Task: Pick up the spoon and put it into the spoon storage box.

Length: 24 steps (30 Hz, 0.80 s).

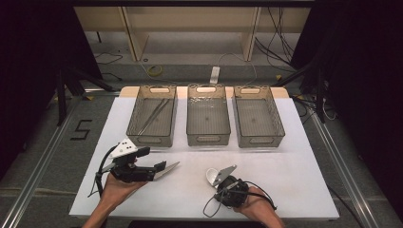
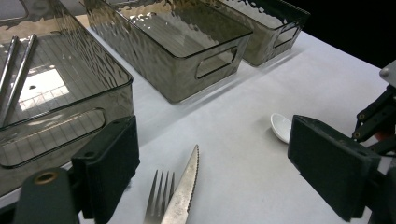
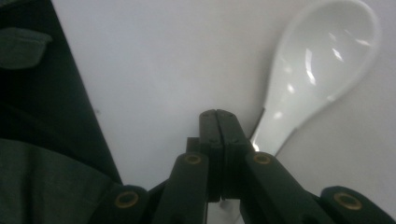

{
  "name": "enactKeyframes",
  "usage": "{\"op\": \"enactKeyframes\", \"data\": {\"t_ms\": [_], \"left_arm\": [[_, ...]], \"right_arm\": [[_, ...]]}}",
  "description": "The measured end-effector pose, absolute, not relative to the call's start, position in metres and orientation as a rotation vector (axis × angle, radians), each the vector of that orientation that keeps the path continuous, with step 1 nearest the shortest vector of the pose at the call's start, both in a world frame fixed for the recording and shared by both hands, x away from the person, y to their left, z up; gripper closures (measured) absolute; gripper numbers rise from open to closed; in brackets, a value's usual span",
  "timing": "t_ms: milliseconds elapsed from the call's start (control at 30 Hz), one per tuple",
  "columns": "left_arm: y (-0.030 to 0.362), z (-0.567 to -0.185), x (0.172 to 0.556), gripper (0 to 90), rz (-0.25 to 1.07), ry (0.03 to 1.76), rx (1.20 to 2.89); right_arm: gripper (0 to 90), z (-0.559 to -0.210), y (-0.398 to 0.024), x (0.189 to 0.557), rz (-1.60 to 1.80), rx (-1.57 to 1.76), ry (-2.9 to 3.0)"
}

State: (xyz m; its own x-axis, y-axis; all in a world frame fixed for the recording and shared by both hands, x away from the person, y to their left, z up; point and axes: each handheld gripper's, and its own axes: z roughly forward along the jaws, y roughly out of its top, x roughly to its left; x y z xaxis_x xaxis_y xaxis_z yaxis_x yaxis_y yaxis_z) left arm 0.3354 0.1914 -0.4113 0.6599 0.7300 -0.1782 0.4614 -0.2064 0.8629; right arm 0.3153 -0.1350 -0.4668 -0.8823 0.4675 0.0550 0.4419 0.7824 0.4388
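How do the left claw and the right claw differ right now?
The left claw stands wide open, while the right claw is shut, its jaws pressed together. The left claw has a fork and a serrated knife lying between its jaws; the right claw has a white spoon beside its tips, with nothing visibly between them. Both are low over the white table cover.

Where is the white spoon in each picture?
High view: the white spoon lies low, right of middle, at the right claw.
Left gripper view: right of middle, half hidden.
Right gripper view: top right, handle at the shut claw.
Shared landmark: the white table cover.
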Motion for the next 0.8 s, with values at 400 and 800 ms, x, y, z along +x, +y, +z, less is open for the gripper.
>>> {"op": "enactKeyframes", "data": {"t_ms": [400, 800], "left_arm": [[0.192, -0.412, 0.336, 16.1, 0.337, 0.944, 1.869], [0.192, -0.412, 0.337, 16.2, 0.337, 0.945, 1.867]], "right_arm": [[90.0, -0.458, -0.155, 0.323, 0.683, 0.775, 2.869], [44.9, -0.452, -0.157, 0.328, 0.656, 0.861, 2.803]]}}
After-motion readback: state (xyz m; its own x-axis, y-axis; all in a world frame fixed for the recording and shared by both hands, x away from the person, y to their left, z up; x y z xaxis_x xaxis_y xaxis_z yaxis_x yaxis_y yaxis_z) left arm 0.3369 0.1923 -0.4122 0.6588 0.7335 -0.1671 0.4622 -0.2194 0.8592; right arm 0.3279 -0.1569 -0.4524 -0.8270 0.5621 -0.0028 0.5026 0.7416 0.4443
